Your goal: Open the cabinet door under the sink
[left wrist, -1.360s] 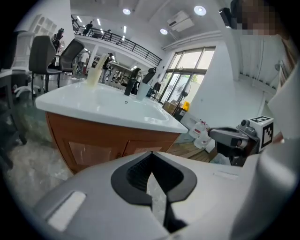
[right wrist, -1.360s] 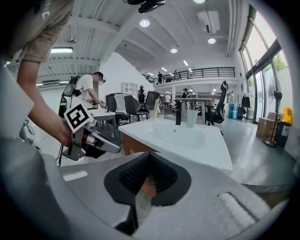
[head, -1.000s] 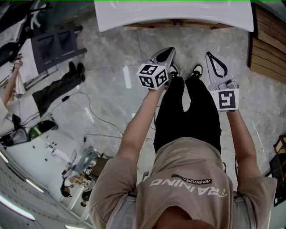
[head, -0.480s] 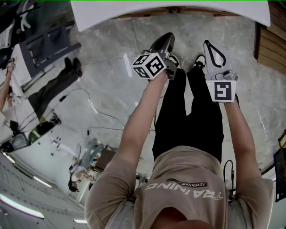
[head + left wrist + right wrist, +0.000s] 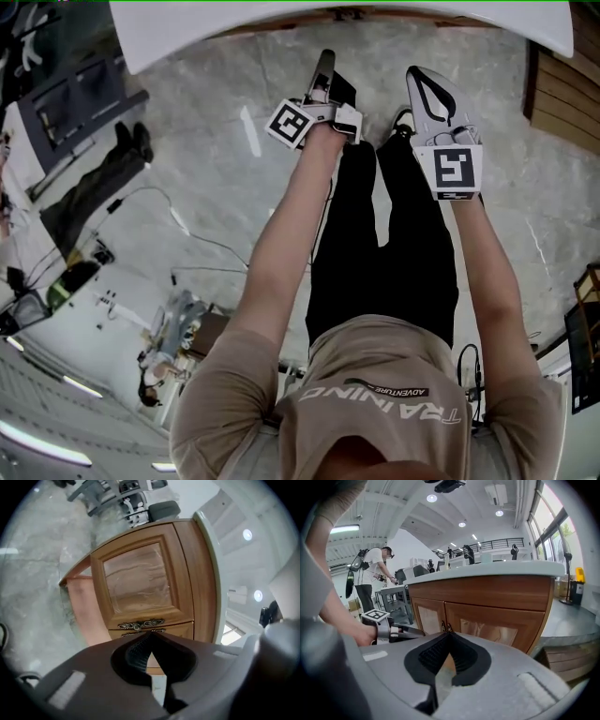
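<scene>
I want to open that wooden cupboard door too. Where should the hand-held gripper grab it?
Probably the metal handle on the inner edge of the door, where both doors meet. Come straight from the front: it stands upright and sticks out from the wood, so jaws could close across it.

The left gripper (image 5: 323,67) and right gripper (image 5: 424,86) were held side by side before the cabinet (image 5: 487,592) — its two doors (image 5: 497,629) set under the countertop (image 5: 487,569), handles (image 5: 446,627) placed where they met.

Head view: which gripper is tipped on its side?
The left gripper: it shows edge-on, a thin strip, while the right gripper lies flat, broad face up.
</scene>
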`<state>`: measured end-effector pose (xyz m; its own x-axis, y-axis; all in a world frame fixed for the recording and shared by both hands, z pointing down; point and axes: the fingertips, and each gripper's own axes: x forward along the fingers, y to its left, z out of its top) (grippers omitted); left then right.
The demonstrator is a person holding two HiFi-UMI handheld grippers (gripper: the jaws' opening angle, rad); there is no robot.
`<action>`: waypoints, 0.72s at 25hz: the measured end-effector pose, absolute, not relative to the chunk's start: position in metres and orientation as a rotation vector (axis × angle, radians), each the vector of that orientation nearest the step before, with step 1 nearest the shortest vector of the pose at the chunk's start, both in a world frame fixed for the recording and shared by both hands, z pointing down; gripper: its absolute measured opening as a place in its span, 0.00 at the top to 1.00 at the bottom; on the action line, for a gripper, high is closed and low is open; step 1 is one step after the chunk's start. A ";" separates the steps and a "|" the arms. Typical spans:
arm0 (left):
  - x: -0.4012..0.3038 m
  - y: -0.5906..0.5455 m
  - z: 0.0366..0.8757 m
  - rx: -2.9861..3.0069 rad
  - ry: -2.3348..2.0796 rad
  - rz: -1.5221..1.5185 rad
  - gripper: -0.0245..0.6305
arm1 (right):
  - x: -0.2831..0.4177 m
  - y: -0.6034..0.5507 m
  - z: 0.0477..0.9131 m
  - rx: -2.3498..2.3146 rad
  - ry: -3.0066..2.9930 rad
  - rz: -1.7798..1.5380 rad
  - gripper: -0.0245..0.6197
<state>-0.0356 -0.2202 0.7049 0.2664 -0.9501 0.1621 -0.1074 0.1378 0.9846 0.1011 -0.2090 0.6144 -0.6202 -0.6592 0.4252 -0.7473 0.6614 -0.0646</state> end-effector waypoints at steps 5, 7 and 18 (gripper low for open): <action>-0.028 -0.230 0.718 1.257 -1.090 -0.883 0.90 | 0.089 -0.206 0.617 1.045 -2.527 0.386 0.96; -0.031 -0.233 0.725 1.230 -1.113 -0.883 0.85 | 0.086 -0.206 0.615 1.036 -2.532 0.390 0.96; -0.033 -0.273 0.750 1.150 -1.156 -0.961 0.78 | 0.111 -0.213 0.633 0.999 -2.489 0.406 0.96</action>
<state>-0.0326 -0.2727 0.7500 0.1696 -0.9702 0.1729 -0.0068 0.1743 0.9847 0.1110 -0.2132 0.6327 -0.6504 -0.5827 0.4873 -0.7074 0.6983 -0.1093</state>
